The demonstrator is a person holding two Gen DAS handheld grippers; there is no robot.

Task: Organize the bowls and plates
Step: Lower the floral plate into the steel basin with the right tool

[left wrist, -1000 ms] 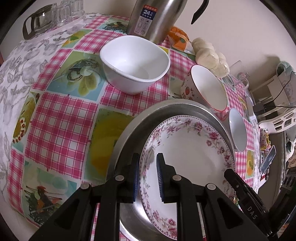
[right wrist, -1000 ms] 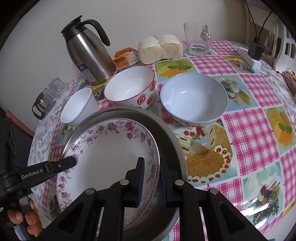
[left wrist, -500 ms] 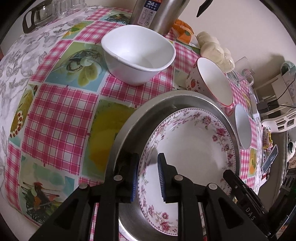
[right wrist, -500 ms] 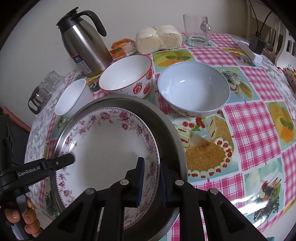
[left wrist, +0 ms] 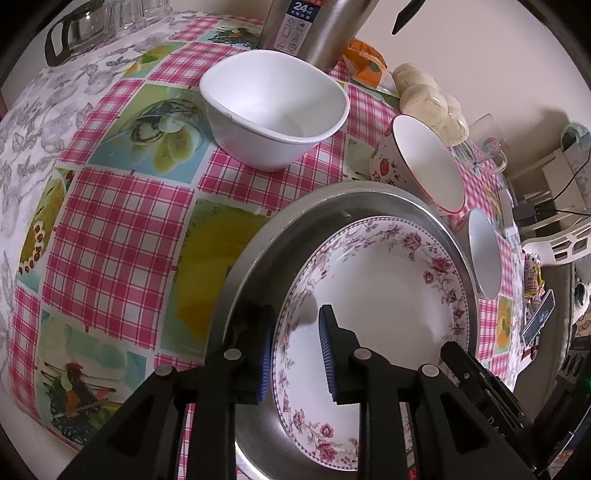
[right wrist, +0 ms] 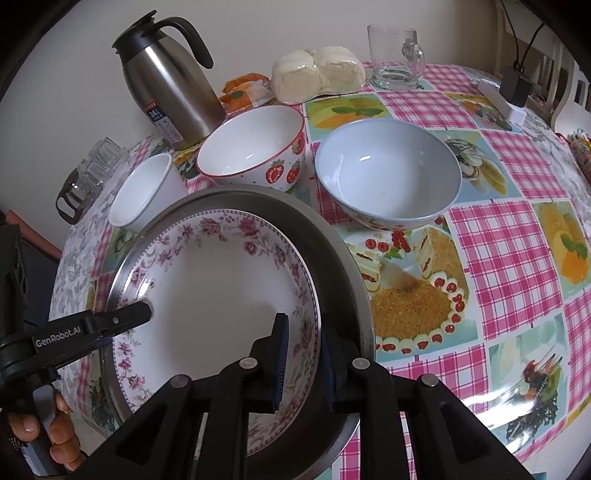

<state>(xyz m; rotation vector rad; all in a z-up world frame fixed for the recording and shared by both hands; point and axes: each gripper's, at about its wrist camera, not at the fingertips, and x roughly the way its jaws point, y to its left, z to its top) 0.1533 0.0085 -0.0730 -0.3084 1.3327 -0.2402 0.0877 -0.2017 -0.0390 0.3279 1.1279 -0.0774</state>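
The left gripper (left wrist: 295,350) jaws have just been opening; a gap now shows beside the floral plate (left wrist: 376,295) rim between them. The right gripper (right wrist: 303,365) stays nearly closed astride the opposite rim. The plate rests inside the steel basin (right wrist: 343,266), apparently just set down. Only the right view shows the blue bowl (right wrist: 388,177) whole.

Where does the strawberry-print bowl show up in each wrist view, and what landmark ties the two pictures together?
Left wrist: strawberry bowl sits upper right, just beyond the metal basin's far rim.
Right wrist: strawberry bowl sits upper centre-left, between the white cup and the pale blue bowl.
Shared landmark: the steel thermos stands behind it in both.
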